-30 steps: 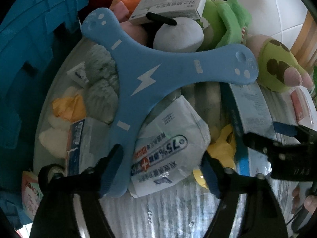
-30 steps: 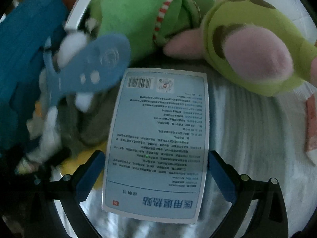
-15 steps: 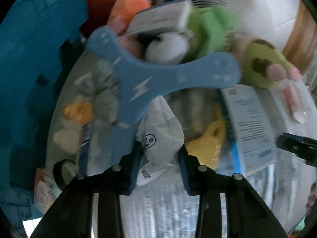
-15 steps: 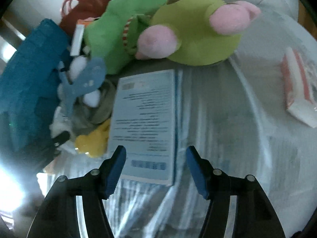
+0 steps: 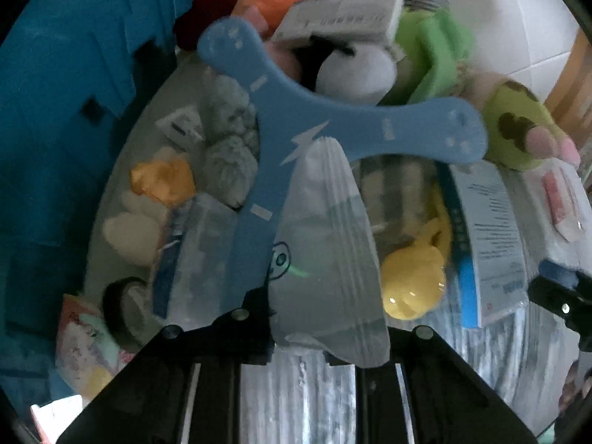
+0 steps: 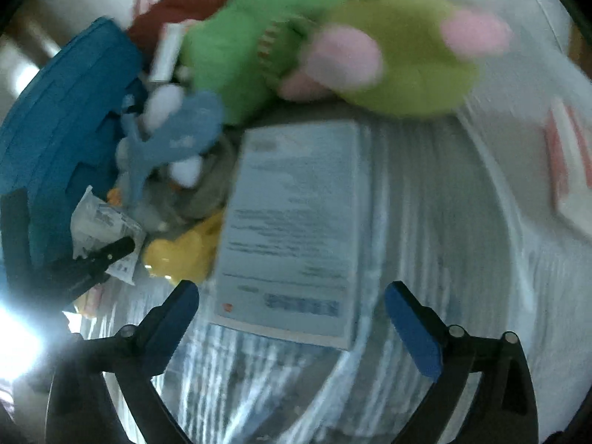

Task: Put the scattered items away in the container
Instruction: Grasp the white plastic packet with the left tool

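The left tongs (image 5: 299, 344), which a second ago stood apart around the lower arm of the blue three-armed foam toy (image 5: 281, 137) and the white wipes packet (image 5: 325, 244), have now drawn together and are clamped on the near end of that packet; its pale, ribbed back stands up between the jaws and fills the middle of the left view, tipped up in front of the toy rather than lying flat under it as it did. The right view confirms it: the packet's crumpled end (image 6: 105, 231) is pinched in the dark tips off to the left of the right tongs. The right tongs (image 6: 292, 318) have narrowed and widened again within this second and now stand well apart, empty, straddling the near edge of the pale blue printed box (image 6: 296, 222) that lies flat straight ahead of them on the striped cloth (image 6: 425, 296). The teal slatted container (image 5: 66, 118) rises to the left of both tongs. For the task, this means one scattered item is secured and looks ready to be carried leftward into the container, while the box, the yellow duck (image 5: 410, 277) just left of it, the green plush toys (image 6: 370, 48) beyond and the pink-and-white packet (image 6: 569, 170) far right lie outside.
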A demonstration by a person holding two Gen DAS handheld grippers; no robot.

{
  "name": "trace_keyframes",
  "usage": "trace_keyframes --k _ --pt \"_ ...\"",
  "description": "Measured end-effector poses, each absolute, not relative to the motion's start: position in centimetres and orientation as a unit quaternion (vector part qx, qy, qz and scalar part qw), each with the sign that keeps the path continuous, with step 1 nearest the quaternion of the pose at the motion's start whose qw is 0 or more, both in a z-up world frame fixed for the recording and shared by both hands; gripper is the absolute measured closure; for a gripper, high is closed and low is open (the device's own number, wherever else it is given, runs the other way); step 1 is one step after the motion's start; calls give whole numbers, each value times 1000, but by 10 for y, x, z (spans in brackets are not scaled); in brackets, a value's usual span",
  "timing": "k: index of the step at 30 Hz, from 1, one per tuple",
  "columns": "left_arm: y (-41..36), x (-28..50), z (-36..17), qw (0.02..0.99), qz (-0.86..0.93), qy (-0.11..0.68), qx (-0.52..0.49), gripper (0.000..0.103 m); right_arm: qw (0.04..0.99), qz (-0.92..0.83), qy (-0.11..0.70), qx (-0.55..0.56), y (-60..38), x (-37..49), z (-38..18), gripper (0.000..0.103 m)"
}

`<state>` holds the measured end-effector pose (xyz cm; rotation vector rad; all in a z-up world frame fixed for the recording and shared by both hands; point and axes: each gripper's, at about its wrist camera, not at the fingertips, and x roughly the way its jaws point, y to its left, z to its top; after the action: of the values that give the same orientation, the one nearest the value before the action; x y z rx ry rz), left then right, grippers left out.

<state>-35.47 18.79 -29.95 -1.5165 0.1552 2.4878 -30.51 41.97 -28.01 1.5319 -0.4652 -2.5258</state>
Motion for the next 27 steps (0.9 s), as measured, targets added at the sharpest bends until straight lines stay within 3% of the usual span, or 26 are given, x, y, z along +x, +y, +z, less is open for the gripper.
trace_keyframes --k 1,2,11,14,16,21,24,27 --pt "185 -351 -295 114 849 50 -513 85 87 -847 -139 506 409 -307 -273 25" --pt "183 -347 -290 117 851 48 -510 85 100 -849 -130 502 398 -310 -269 28" --pt "162 -327 -293 115 853 35 -507 85 156 -853 -45 496 307 -325 -267 31" --pt "158 -311 -299 113 853 32 -508 85 150 -856 -21 494 292 -329 -275 47" --pt "156 -308 -302 115 853 30 -509 85 142 -860 -3 490 287 -331 -280 64" --pt "157 -307 -314 125 852 28 -508 85 135 -871 -8 473 290 -333 -284 64" --pt "157 -304 -316 129 853 27 -505 85 126 -875 -17 468 294 -333 -286 57" --pt "157 -302 -317 132 855 25 -502 85 118 -878 -6 463 290 -335 -285 57"
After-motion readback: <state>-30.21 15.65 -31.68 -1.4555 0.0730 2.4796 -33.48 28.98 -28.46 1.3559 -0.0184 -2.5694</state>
